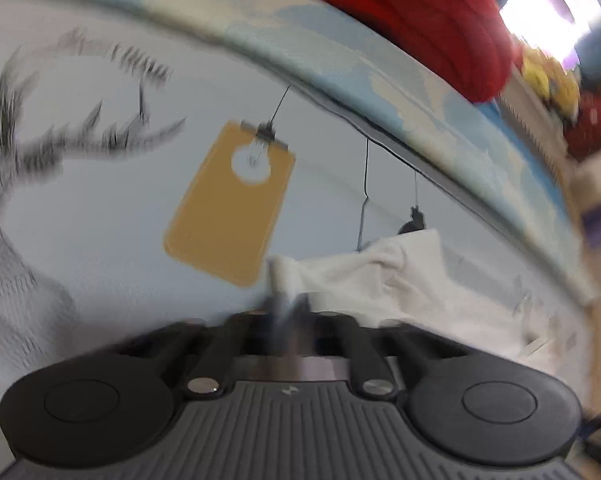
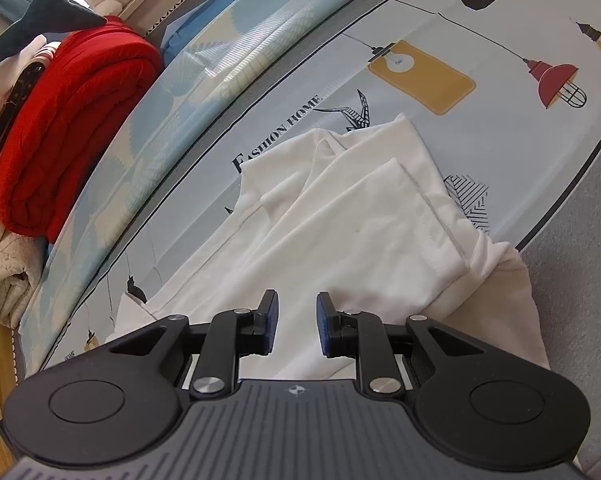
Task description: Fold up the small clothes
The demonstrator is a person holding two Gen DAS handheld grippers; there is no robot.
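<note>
A small white garment lies crumpled and partly folded on a printed pale cloth. My right gripper is open and empty, its blue pads just above the garment's near part. In the blurred left wrist view, my left gripper is shut on a corner of the white garment, and the fabric trails off to the right from the pinched fingers.
A folded red knit and a beige folded cloth sit at the left on a blue patterned sheet. Plush toys lie beyond them. The red knit also shows in the left wrist view. Grey fabric lies at the right.
</note>
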